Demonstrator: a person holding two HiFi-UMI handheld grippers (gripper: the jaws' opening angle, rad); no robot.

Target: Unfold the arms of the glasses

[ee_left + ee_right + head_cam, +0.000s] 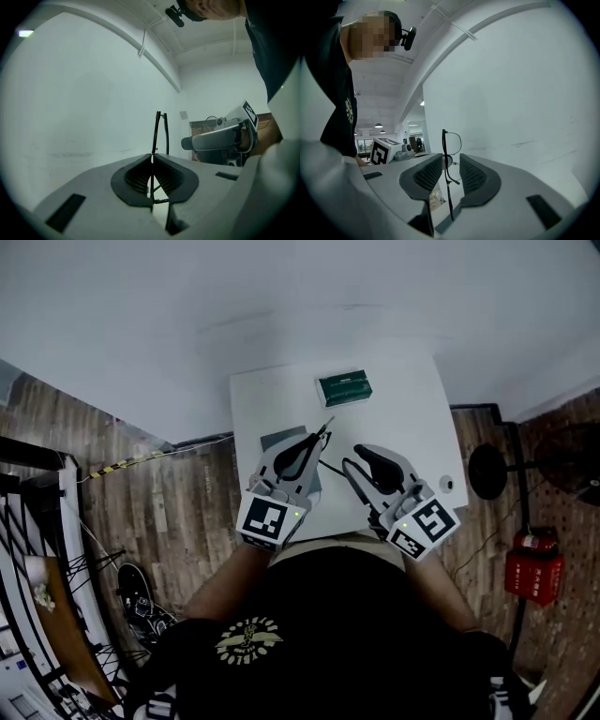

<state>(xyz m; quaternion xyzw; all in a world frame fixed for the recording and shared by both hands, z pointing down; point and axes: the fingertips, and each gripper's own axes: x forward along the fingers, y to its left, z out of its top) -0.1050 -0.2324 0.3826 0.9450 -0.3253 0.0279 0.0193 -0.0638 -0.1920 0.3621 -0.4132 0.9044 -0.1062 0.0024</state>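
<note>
White bench (412, 427) over wood floor, green box (344, 388) at the back with print too small to read, left gripper (319, 439) fingers pinched shut on thin black glasses (445, 154) held above the bench, right gripper (356, 457) fingers apart with the frame standing between them.

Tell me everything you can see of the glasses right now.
The glasses are thin, black and wire-rimmed, with one clear lens showing. The left gripper holds them above the white table, jaws shut on the frame. One slim part runs between the right gripper's jaws, which stand apart; whether it touches them is unclear.
</note>
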